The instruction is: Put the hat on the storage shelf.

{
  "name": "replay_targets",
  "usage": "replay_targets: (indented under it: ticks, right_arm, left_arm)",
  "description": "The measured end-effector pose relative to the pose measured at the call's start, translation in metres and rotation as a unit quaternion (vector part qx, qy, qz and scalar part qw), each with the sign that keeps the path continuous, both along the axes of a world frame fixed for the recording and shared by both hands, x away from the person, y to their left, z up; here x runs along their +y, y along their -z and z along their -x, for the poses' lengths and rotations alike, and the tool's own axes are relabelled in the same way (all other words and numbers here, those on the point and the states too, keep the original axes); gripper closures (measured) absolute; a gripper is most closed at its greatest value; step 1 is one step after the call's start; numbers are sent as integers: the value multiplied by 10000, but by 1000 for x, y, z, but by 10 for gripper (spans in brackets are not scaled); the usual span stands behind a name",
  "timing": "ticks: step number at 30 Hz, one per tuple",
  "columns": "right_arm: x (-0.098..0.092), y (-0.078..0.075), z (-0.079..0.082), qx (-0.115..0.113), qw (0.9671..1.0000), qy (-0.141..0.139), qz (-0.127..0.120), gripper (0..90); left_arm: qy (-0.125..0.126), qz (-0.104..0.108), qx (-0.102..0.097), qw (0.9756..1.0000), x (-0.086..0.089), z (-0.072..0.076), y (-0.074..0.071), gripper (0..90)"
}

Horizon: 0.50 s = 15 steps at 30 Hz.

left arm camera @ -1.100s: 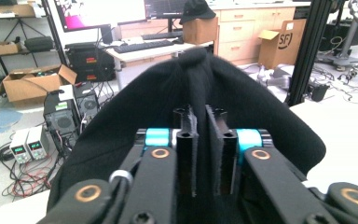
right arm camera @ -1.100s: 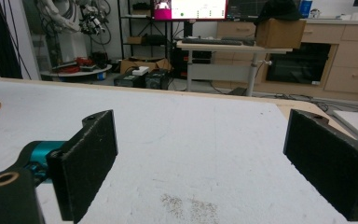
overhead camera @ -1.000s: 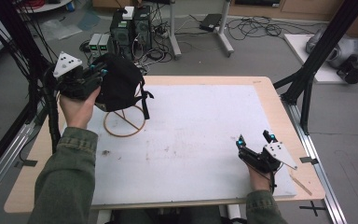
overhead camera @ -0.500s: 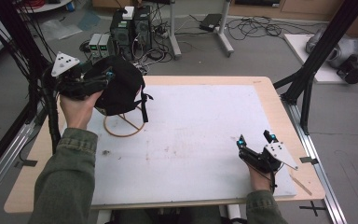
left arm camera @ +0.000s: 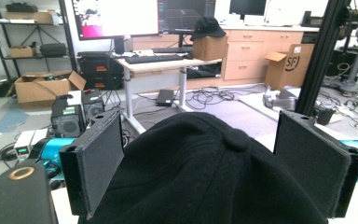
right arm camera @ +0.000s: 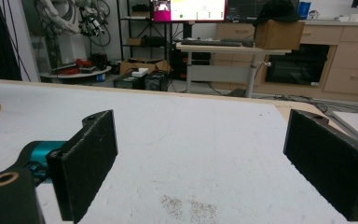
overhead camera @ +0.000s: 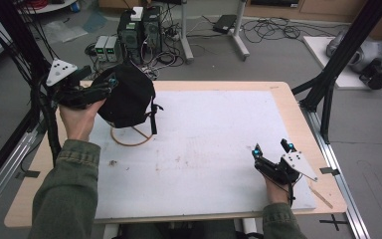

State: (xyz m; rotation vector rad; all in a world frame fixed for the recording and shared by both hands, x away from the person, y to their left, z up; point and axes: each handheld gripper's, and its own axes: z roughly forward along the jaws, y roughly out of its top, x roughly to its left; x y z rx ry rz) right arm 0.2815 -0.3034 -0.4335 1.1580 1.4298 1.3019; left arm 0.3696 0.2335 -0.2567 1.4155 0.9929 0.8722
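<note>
A black cap (overhead camera: 127,97) sits on top of a thin wooden stand with a ring base (overhead camera: 129,138), at the left rear of the white mat (overhead camera: 219,124). My left gripper (overhead camera: 108,85) is at the cap's left side. Its jaws have just been opening and now stand wide. In the left gripper view the cap's crown (left arm camera: 205,177) rises between the pads of the left gripper (left arm camera: 204,149), which do not press on it. My right gripper (overhead camera: 272,148) rests low on the mat near the front right, open and holding nothing. In its own view the right gripper (right arm camera: 200,154) has bare mat between its jaws.
Black frame posts stand at the table's left (overhead camera: 25,55) and right (overhead camera: 338,69) sides. Computer towers (overhead camera: 139,30) and cables lie on the floor behind the table. A few brown specks (overhead camera: 113,162) mark the mat.
The left gripper's jaws have opened off the cap and the hand has drawn back slightly to the left. The cap stays on its stand. The right gripper has not moved.
</note>
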Motion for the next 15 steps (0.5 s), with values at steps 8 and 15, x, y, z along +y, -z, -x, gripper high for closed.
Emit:
replay_targets:
  ticks: [8,15]
  right_arm:
    - [1,0,0,-1,10000,-7,16,89]
    - [1,1,0,-1,10000,1,14,89]
  left_arm:
    - [-21,85,-75,9999,6,9,4,151]
    - [-93,85,-113,9999,11,19,14,151]
